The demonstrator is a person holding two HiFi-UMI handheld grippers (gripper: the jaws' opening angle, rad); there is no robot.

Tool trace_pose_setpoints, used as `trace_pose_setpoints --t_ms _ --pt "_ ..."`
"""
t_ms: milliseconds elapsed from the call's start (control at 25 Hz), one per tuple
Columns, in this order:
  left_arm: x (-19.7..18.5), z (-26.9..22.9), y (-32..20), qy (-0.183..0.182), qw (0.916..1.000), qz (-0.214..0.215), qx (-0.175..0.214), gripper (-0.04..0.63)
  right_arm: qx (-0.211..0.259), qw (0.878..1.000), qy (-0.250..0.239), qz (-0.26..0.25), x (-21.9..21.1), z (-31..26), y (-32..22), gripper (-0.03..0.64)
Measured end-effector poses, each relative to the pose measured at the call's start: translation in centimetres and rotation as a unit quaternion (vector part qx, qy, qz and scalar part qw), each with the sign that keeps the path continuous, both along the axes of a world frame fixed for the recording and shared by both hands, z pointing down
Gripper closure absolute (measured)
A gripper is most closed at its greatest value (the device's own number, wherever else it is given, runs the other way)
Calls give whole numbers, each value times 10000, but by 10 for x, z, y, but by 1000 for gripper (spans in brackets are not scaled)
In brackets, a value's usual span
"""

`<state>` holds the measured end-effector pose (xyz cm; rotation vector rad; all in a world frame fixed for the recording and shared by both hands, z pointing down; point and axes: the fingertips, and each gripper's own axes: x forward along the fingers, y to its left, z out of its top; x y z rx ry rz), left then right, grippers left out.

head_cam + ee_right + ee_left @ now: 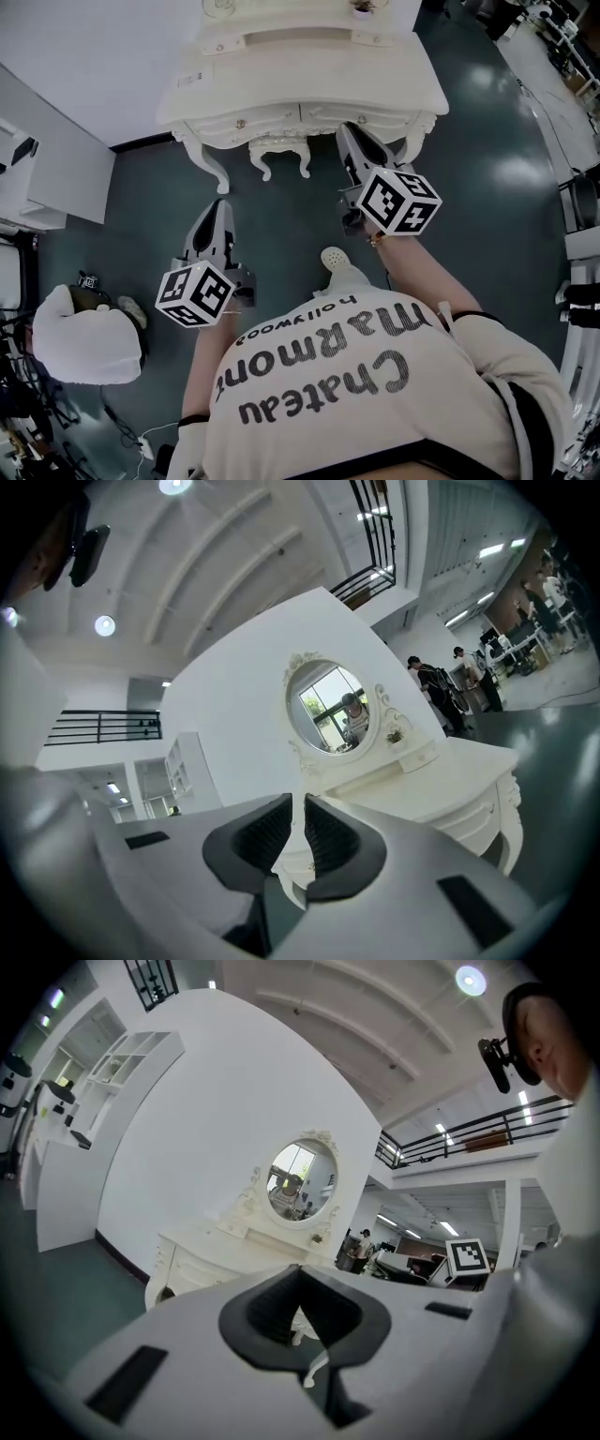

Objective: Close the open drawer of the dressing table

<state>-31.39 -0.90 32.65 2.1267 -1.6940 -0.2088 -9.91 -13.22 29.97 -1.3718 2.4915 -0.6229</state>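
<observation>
White dressing table (412, 84) on dark floor (281, 220)

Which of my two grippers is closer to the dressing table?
The right gripper: seen from above, its tips overlap the dressing table's front, while the left gripper sits back over the floor.

R hand-held gripper (349, 133) near dressing table (403, 80) front; L hand-held gripper (220, 206) apart.

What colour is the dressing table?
The dressing table is cream white all over; the head view shows it best.
</observation>
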Motion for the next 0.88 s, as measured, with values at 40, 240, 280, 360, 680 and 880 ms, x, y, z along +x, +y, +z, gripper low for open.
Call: trace_pose_setpoints --t_ms 40,240,280,360,680,880 --pt "4 -4 1 1 10000 38 59 588 80 10000 0 -20 0 -7 6 557" --pt "17 -14 3 17 9997 -2 248 588 477 9986 228 32 5 -27 29 574" --pt "19 -15 3 41 9996 -38 269 588 495 9983 301 28 7 -28 31 574" --pt "23 -16 1 72 9995 -90 292 588 484 9980 416 -7 10 -26 32 574" --pt "41 -23 -18 68 9990 -240 369 588 350 9973 637 -91 31 -20 9 574" --pt "54 -19 -28 114 9989 -379 241 588 152 9965 792 -205 42 -9 -8 574"
